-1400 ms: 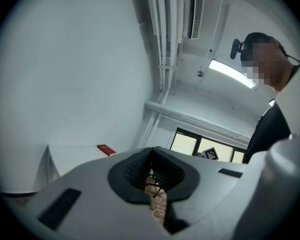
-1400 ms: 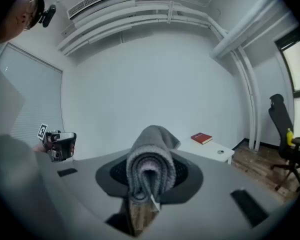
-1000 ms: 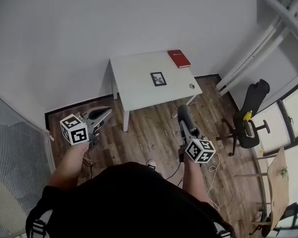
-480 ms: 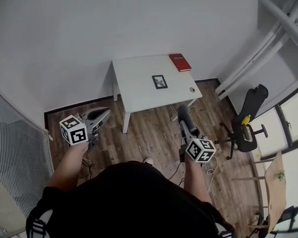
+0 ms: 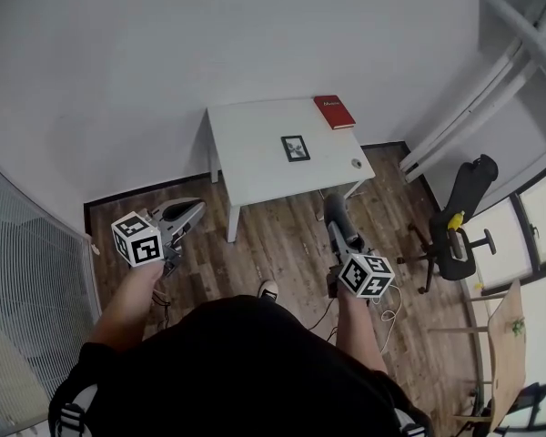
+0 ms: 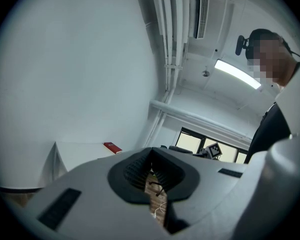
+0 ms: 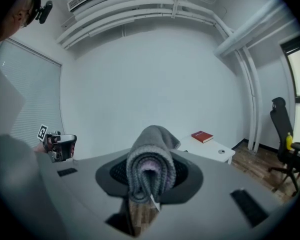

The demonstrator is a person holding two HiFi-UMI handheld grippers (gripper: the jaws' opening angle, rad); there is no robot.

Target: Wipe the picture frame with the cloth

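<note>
Jaws of the left gripper [image 5: 193, 208] are pressed together with nothing between them. Those of the right gripper [image 5: 338, 226] are clamped on a folded grey cloth [image 7: 150, 169]. Both grippers hang over the wooden floor [image 5: 282, 239], well short of the white surface [image 5: 250, 162]. The frame [image 5: 295, 147] lies flat near the surface's middle, and a red book [image 5: 333, 111] sits at its far corner.

Three views, one table [image 5: 255, 157]
Head view looks steeply down from well short of the table, over left gripper [image 5: 197, 205] and right gripper [image 5: 333, 208]. Both gripper views face the distant table, and all three share its book [image 5: 333, 111].
</note>
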